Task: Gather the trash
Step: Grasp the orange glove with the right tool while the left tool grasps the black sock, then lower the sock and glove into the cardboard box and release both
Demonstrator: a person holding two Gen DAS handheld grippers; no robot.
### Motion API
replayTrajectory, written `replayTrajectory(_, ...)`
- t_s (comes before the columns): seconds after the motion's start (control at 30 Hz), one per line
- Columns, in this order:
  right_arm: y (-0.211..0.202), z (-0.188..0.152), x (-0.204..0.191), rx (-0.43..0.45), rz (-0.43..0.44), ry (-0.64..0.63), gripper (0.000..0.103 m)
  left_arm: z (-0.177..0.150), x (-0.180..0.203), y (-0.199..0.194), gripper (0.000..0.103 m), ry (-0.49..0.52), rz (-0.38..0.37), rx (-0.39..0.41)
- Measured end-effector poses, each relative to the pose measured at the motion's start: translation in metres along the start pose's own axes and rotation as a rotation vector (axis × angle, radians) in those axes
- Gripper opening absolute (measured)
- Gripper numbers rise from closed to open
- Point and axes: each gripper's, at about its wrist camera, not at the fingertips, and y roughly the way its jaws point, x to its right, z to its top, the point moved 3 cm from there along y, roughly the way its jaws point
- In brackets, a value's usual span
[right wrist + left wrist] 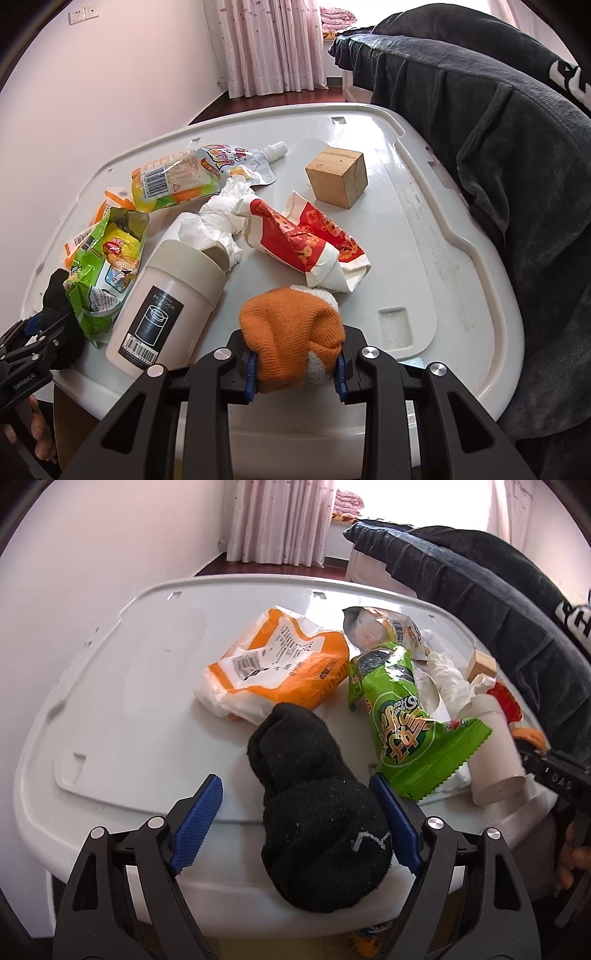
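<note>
The orange sock (291, 339), balled up with a white patch at its far and right side, sits at the near edge of the white plastic lid (424, 236) and is pinched between the blue pads of the right gripper (295, 371), whose jaws are closed against its two sides; its bulk runs away from the camera toward the middle of the lid. The black sock (314, 805) lies lengthwise between the fingers of the left gripper (295, 812), its long axis running from the near rim of the lid up and slightly left, the folded toe end pointing toward the orange tissue pack (277, 664); the blue pads stand spread, the right one touching or nearly touching the sock, the left one apart from it, so the jaws are open around it. Just right of the black sock lies the green snack bag (410, 731), its long axis running near to far, torn end away from the camera. A beige cup (170, 306) lies on its side beside the bag, mouth pointing away from the camera, with crumpled white tissue (221, 218) at its opening. Beyond the orange sock is a crushed red-and-white paper cup (306, 243), lying slantwise, and farther off a wooden block (338, 177) and a spouted drink pouch (199, 173) whose cap points right. A dark blanket (498, 129) hangs along the right side of the lid.
</note>
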Motion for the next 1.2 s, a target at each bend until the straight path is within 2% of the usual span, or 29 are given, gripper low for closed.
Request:
replayTrajectory(0.07, 0.001, 0.000, 0.000, 0.002, -0.002, -0.001, 0.030, -0.003, 0.007, 0.004, 0.079, 0.067, 0.045, 0.024)
replayTrajectory(0.1, 0.001, 0.000, 0.000, 0.001, -0.003, -0.002, 0.030, -0.004, 0.009, 0.005, 0.074, 0.088, 0.051, 0.040)
replayTrajectory(0.13, 0.001, 0.000, -0.001, 0.003, -0.007, -0.004, 0.030, -0.005, 0.011, 0.004, 0.060, 0.096, 0.027, 0.058)
replayTrajectory(0.17, 0.001, -0.001, -0.001, 0.006, -0.015, -0.007, 0.030, -0.006, 0.013, 0.003, 0.053, 0.107, 0.024, 0.069)
replayTrajectory(0.3, -0.004, -0.002, 0.000, 0.022, -0.027, 0.001, 0.029, -0.006, 0.013, 0.000, 0.047, 0.100, 0.028, 0.062)
replayTrajectory(0.5, -0.021, -0.003, 0.005, 0.058, -0.022, 0.028, 0.029, -0.002, 0.010, -0.009, 0.045, 0.054, 0.040, 0.045)
replayTrajectory(0.83, -0.064, -0.026, -0.009, 0.115, -0.001, -0.005, 0.029, -0.005, 0.014, -0.050, 0.045, 0.042, 0.033, 0.074)
replayTrajectory(1.03, -0.096, -0.051, -0.012, 0.140, 0.023, 0.011, 0.030, -0.028, 0.013, -0.086, 0.045, 0.044, 0.036, 0.064)
replayTrajectory(1.2, -0.114, -0.083, -0.022, 0.120, 0.071, 0.040, 0.030, -0.070, 0.010, -0.111, 0.045, 0.042, 0.026, 0.026)
